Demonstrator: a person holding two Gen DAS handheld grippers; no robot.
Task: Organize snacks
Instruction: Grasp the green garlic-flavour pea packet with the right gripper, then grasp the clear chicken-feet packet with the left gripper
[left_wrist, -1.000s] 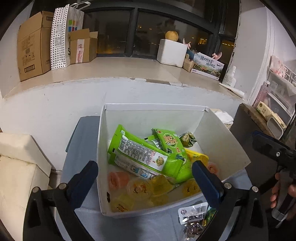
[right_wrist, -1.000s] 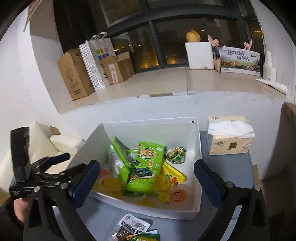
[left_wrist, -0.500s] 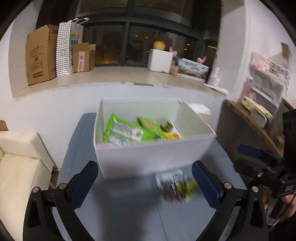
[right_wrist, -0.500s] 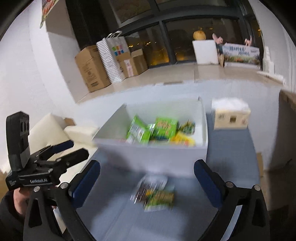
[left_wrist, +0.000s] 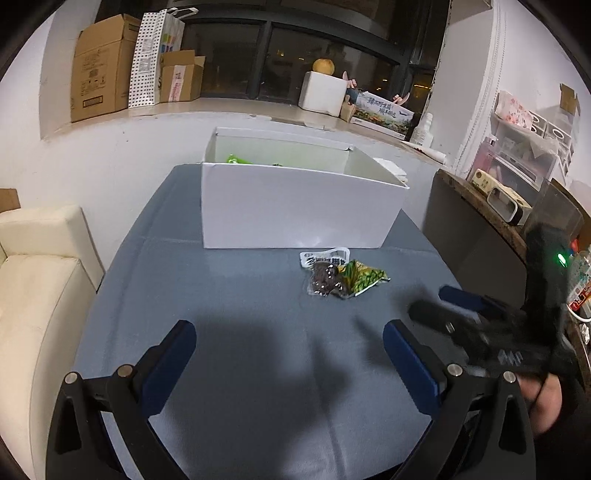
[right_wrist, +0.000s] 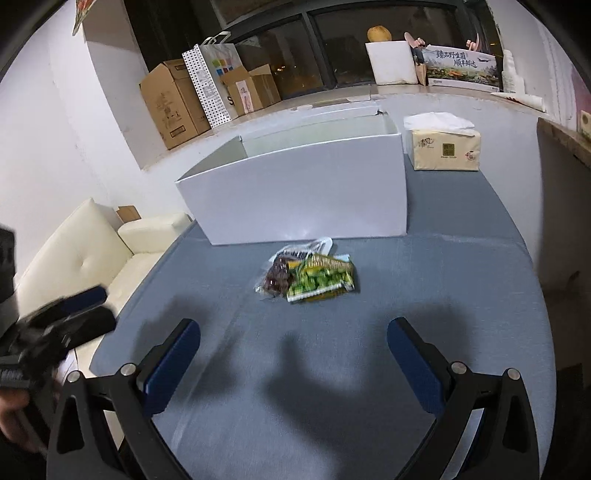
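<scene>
A white open box (left_wrist: 295, 206) stands at the far side of the grey-blue table (left_wrist: 221, 295); only a green packet tip (left_wrist: 238, 159) shows over its rim. In front of it lie two loose snacks, touching: a clear packet of dark pieces (left_wrist: 325, 277) and a green-yellow packet (left_wrist: 364, 277). The right wrist view shows the same box (right_wrist: 295, 195), clear packet (right_wrist: 277, 277) and green packet (right_wrist: 321, 280). My left gripper (left_wrist: 290, 354) is open and empty, short of the snacks. My right gripper (right_wrist: 293, 354) is likewise open and empty over bare table.
A tissue box (right_wrist: 445, 147) sits on the table right of the box. A cream sofa (right_wrist: 85, 258) borders the table's left edge. A dark cabinet (left_wrist: 472, 236) with clutter stands on the right. Cartons (left_wrist: 99, 66) line the window ledge behind.
Both grippers have pulled back and down from above the box to low over the table's near side. The box's contents are now mostly hidden; the two loose packets lie ahead.
</scene>
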